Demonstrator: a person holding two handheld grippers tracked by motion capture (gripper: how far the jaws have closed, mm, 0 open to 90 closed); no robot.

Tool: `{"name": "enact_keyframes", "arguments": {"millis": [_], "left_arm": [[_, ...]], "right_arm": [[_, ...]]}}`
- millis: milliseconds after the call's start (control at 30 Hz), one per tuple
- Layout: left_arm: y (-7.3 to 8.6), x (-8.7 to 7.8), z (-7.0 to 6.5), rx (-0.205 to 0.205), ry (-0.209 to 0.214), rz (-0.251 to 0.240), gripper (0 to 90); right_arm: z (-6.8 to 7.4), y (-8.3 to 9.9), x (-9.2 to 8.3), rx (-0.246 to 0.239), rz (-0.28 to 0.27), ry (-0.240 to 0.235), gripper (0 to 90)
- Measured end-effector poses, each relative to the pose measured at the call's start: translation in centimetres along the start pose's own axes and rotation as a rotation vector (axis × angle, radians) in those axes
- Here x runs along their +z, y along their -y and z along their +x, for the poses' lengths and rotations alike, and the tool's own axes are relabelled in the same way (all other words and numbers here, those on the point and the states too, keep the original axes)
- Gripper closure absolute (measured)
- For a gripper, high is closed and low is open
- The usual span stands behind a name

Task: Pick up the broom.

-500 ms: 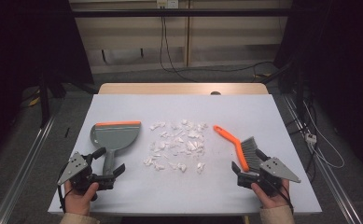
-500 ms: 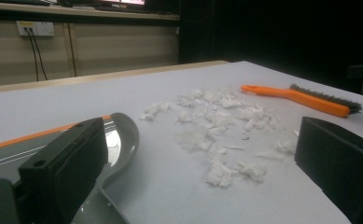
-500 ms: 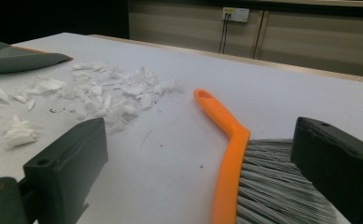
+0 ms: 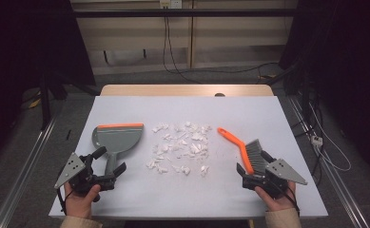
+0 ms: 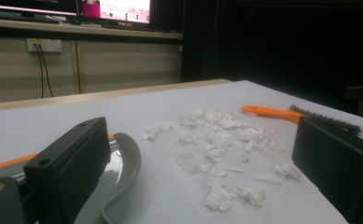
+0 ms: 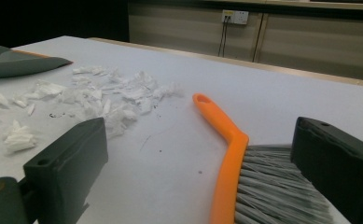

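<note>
A grey dustpan [image 4: 118,137] with an orange lip lies at the left of the white table top [image 4: 187,204]. Its handle [image 5: 118,168] runs between the jaws of my left gripper [image 4: 108,162], close beside one jaw. The gripper is open and nothing is gripped. A pile of white paper scraps [image 4: 180,147] covers the middle. At the right lies an orange brush [image 4: 231,138], and its grey bristles [image 6: 272,186] sit between the wide-apart jaws of my right gripper [image 4: 255,165], which is open. The left gripper view shows the scraps [image 5: 216,135] and the brush [image 5: 272,112] beyond my left gripper [image 5: 200,140].
The table's wooden far edge [image 4: 187,90] borders a dark floor with cables. Metal rails [image 4: 25,166] run along both sides of the table. In the right gripper view the dustpan [image 6: 16,60] lies far left, past the scraps [image 6: 100,98].
</note>
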State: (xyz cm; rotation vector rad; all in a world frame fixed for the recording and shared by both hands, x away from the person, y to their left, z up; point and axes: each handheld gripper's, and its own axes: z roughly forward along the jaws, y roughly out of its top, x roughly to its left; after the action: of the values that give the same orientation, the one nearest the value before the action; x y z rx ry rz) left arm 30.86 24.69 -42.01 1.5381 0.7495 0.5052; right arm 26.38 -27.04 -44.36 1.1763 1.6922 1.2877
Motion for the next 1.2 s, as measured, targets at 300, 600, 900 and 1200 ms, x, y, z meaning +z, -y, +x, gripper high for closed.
{"name": "enact_keyframes", "arguments": {"millis": [300, 600, 900, 1200], "left_arm": [[0.7, 0.4, 0.0, -0.005, 0.017, 0.017, 2.9], [0.8, 0.4, -0.2, 0.018, 0.028, 0.027, 3.0], [0.9, 0.6, -0.4, 0.030, 0.024, 0.018, 3.0], [0.7, 0.6, -0.5, 0.034, 0.024, 0.001, 3.0]], "right_arm": [[-0.8, -1.9, 1.7, 0.023, 0.022, 0.026, 4.4], [-1.3, -3.3, 3.9, 0.018, 0.047, 0.029, 7.8], [-1.7, -3.4, 6.3, 0.032, 0.081, 0.017, 9.9], [-2.5, -3.7, 8.1, 0.054, 0.116, 0.025, 9.9]]}}
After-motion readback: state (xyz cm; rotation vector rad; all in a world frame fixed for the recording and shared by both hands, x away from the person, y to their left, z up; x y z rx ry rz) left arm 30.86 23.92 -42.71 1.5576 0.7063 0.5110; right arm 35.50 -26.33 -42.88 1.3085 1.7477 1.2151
